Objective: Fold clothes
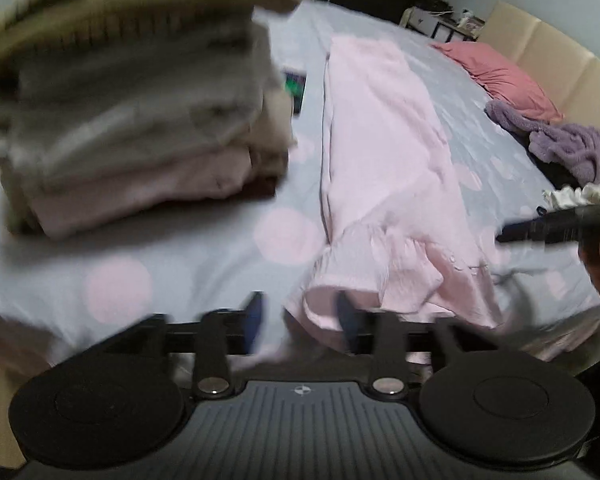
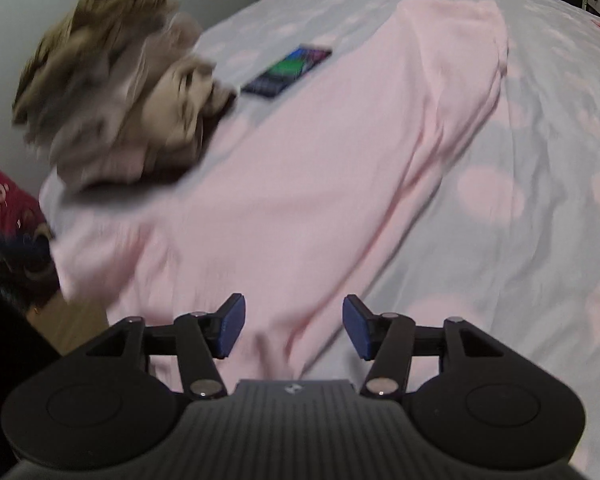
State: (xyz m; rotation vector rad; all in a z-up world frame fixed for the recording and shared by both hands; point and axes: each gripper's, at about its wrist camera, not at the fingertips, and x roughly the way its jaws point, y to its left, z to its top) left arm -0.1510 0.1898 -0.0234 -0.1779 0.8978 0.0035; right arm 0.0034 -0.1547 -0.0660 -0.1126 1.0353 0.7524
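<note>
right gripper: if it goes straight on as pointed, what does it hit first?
Most likely the pink garment spread on the bed: the open right gripper points down at it with nothing between. Depth is hard to judge through the fisheye.

The bedsheet (image 1: 220, 248) is pale grey-blue with large soft pink dots. The garment (image 1: 380, 152) spread on it is plain light pink. The stack of folded clothes (image 1: 140, 120) runs from olive-tan on top through grey and beige to dusty pink at the bottom. The phone (image 2: 288, 70) screen glows green, blue and purple. The pillow (image 1: 496, 76) is coral pink, the fluffy garment (image 1: 560, 144) lilac, the headboard (image 1: 548, 56) cream. Both grippers' pads (image 2: 232, 328) are dark blue on black frames.
</note>
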